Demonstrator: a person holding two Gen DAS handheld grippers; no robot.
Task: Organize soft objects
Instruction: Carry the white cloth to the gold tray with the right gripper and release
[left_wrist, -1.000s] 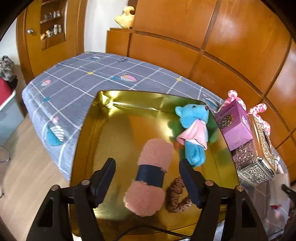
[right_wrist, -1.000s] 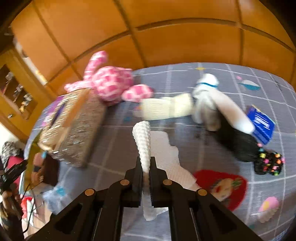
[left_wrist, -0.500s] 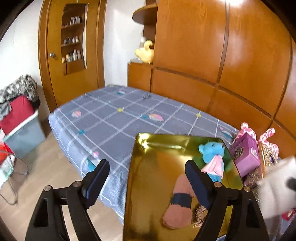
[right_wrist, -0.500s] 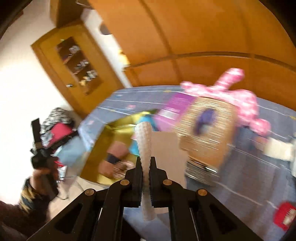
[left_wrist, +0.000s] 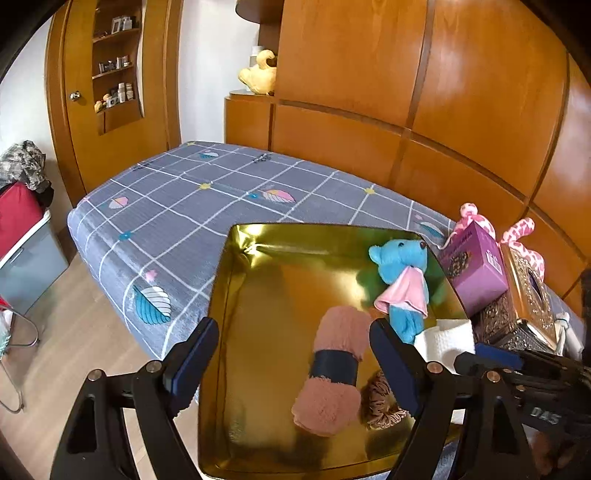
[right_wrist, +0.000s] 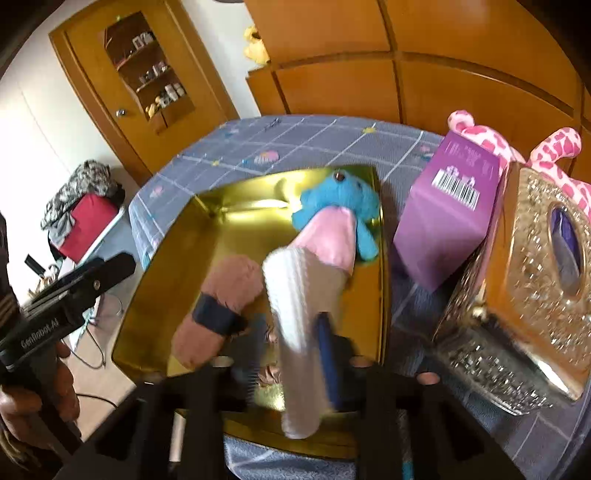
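- The left gripper (left_wrist: 293, 360) hovers above the near end of the gold tray (left_wrist: 258, 295), its blue-padded jaws spread wide and holding nothing.
- The right gripper (right_wrist: 288, 354) is motion-blurred; its jaws look to have parted, though I cannot tell for sure. A white waffle-knit cloth (right_wrist: 299, 314) stands between them and drapes forward over the tray's right half.
- The tray (right_wrist: 177, 258) is a shallow rectangle with rounded corners and a mirror-like gold finish, lying on the bed (left_wrist: 192, 199) near its corner.
- Inside it, a fuzzy dusty-pink roll (left_wrist: 336, 369), bound at its middle by a dark blue band, lies lengthwise.
- A brown patterned scrunchie (left_wrist: 380, 406) sits just beside the roll's near end.
- A plush blue bear (left_wrist: 402, 277) wearing a smooth pink garment lies along the tray's right side, head toward the far rim.
- In the left wrist view the white cloth (left_wrist: 447, 339) shows at the tray's right edge, beside the bear's legs.
- To the tray's right stand a glossy purple carton (right_wrist: 450, 206) and a glittering, ornately embossed metallic tissue box (right_wrist: 524, 277), close together.
- A pink-and-white spotted plush (right_wrist: 491, 140) lies behind them.
- The bedsheet is grey with a white grid and small leaf prints.
- Polished wood panelling (left_wrist: 406, 92) backs the bed.
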